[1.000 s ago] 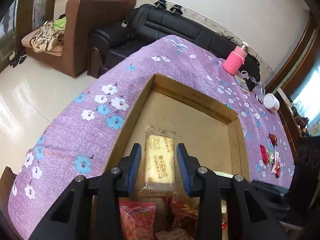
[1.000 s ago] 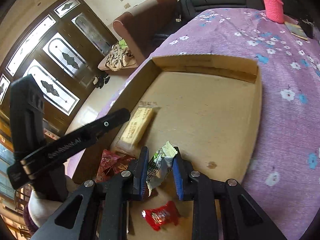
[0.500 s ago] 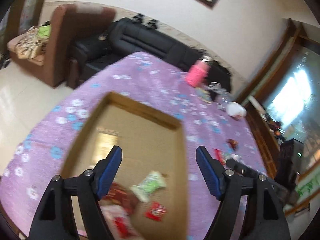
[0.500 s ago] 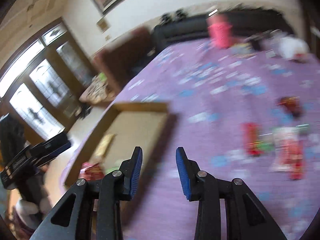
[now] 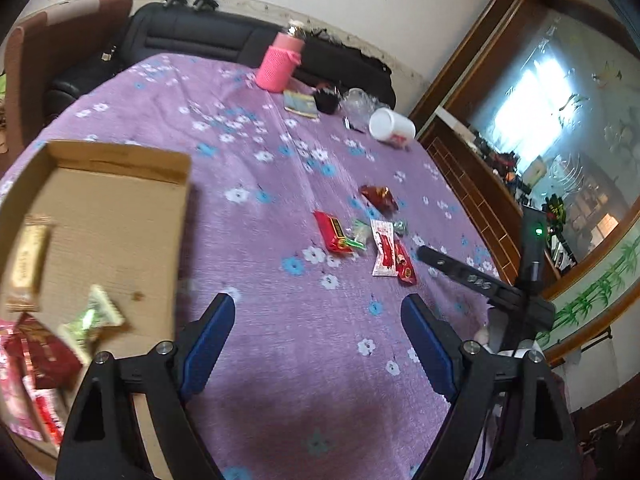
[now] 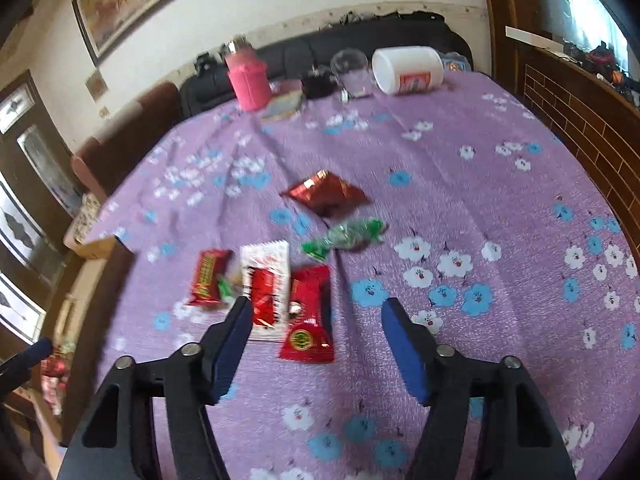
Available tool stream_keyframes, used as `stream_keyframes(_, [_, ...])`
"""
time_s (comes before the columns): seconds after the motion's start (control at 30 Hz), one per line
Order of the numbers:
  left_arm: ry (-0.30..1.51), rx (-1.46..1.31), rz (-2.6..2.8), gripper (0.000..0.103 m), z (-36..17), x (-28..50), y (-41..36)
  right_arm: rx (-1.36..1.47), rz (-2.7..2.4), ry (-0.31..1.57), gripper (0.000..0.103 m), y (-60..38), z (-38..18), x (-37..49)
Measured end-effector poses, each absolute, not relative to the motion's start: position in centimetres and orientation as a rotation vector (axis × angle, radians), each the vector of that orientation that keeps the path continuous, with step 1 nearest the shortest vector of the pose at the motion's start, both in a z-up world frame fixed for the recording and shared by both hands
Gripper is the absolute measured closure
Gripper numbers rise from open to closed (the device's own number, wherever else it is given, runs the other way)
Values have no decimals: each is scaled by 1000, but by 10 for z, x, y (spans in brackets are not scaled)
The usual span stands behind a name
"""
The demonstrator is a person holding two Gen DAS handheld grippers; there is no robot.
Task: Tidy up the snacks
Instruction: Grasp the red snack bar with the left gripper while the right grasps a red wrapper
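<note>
Snacks (image 5: pixel 92 320) released earlier now lie in the box (image 5: pixel 120 160); both grippers' fingers (image 5: pixel 208 336) (image 6: pixel 228 344) are opening, empty.

left tool (image 5: pixel 318 340) jaws opening, empty; right tool (image 6: pixel 316 344) likewise

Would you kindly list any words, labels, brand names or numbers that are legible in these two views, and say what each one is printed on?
No text can be read with certainty.
White tub: red-and-white label, too small to read.
Red snack packets: print blurred.
White-and-red packet: print blurred.
Biscuit pack in the cardboard box: lettering blurred.
Right gripper's arm: marking too small to read.
</note>
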State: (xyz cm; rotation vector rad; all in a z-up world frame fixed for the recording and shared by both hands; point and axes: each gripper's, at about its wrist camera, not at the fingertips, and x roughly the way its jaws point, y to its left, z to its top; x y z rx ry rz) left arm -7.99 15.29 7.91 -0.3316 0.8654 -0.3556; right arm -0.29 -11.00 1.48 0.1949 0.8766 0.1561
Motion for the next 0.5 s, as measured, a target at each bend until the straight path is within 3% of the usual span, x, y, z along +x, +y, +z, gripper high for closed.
stream_keyframes(0.3, [889, -313, -317, 19, 64, -32, 124, 156, 177, 906, 81, -107, -10, 8])
stream_keyframes(0.37, [900, -290, -302, 22, 56, -16, 112, 195, 181, 909, 83, -115, -10, 9])
stream_keyframes(0.5, [932, -220, -281, 38, 37, 14, 83, 240, 168, 893, 83, -130, -6, 7])
